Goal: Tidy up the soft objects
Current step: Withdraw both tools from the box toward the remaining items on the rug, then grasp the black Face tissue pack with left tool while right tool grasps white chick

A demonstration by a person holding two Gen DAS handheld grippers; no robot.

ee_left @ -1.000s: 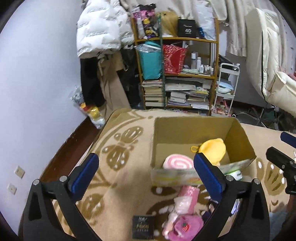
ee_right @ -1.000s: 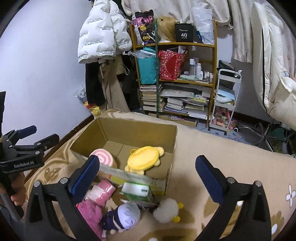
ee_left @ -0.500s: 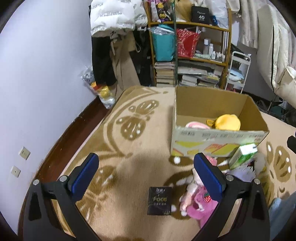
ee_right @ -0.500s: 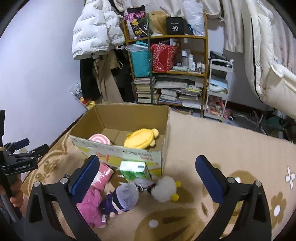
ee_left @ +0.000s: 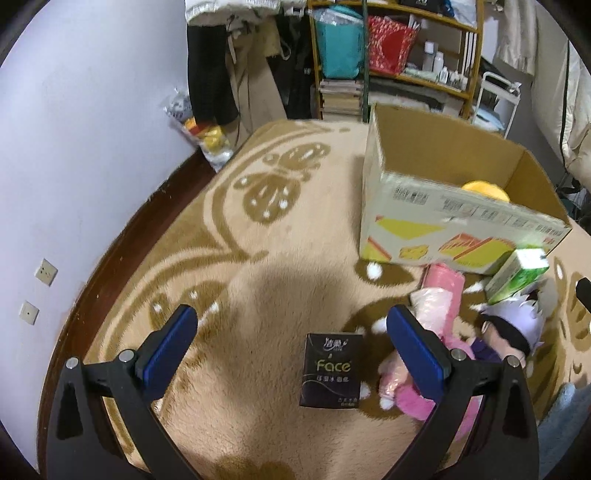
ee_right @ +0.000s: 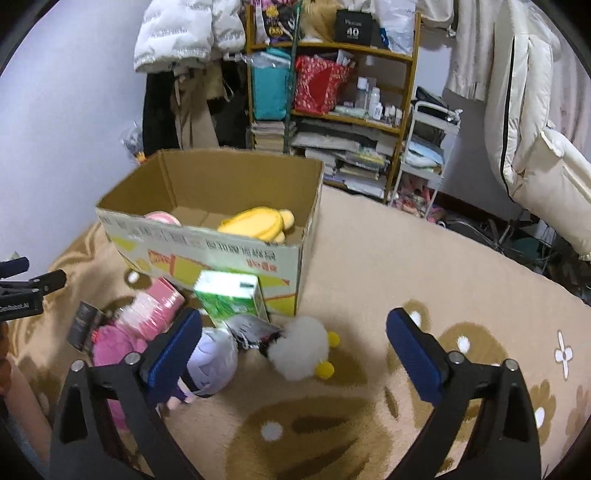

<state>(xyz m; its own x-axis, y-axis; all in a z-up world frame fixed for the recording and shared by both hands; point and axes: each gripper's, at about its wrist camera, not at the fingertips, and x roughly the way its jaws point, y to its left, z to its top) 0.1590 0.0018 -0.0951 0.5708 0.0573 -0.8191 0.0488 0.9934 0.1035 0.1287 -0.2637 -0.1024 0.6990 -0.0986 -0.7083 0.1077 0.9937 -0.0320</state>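
A cardboard box stands on the carpet and holds a yellow plush and a pink-and-white roll plush. In front of it lie a black "Face" tissue pack, a pink plush, a green tissue pack, a white-haired doll and a white fluffy plush. My left gripper is open above the black pack. My right gripper is open above the white plush. Both are empty.
A wooden shelf with books and bags and a white cart stand behind the box. Coats hang at the wall. The left wall and dark floor strip border the patterned carpet.
Both grippers have pulled back from the box and dropped toward the carpet. The left one now sits over the black pack, the right one over the white plush.
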